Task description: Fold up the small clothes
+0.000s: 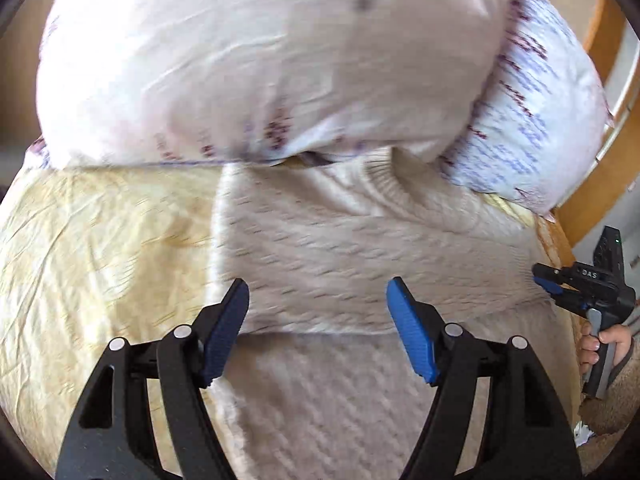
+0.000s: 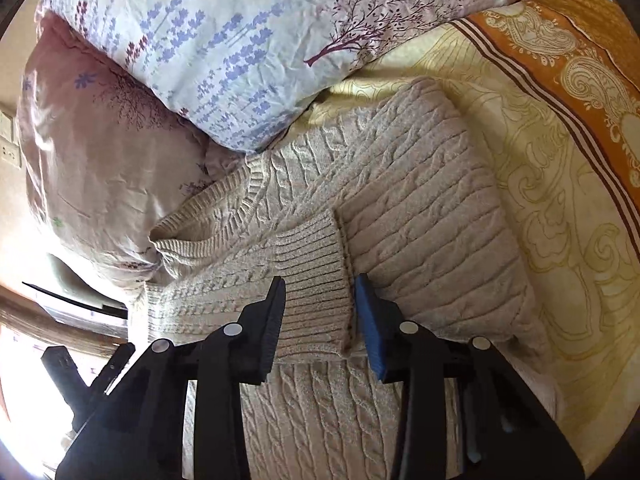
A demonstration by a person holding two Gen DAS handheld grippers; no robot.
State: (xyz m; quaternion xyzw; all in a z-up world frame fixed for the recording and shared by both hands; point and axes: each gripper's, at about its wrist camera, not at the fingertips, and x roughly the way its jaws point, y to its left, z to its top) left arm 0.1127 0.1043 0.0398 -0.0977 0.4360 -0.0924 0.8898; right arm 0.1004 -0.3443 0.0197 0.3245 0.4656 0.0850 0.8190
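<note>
We hover over the cream sweater (image 2: 400, 200) on the bedsheet (image 2: 560, 240), left gripper (image 1: 318, 328) spread empty, right gripper (image 2: 320, 312) gaping astride the ribbed cuff (image 2: 312, 280) (nothing pinched yet); pinch cuff squarely, keeping folds flat.

You are in a home bedroom: yellow paisley-patterned bedsheet (image 2: 540, 184), floral-print cotton pillows (image 2: 224, 60), wooden bed frame (image 1: 600, 168).

Left claw (image 1: 318, 328) spread wide, right claw (image 2: 320, 320) narrower, both open.
</note>
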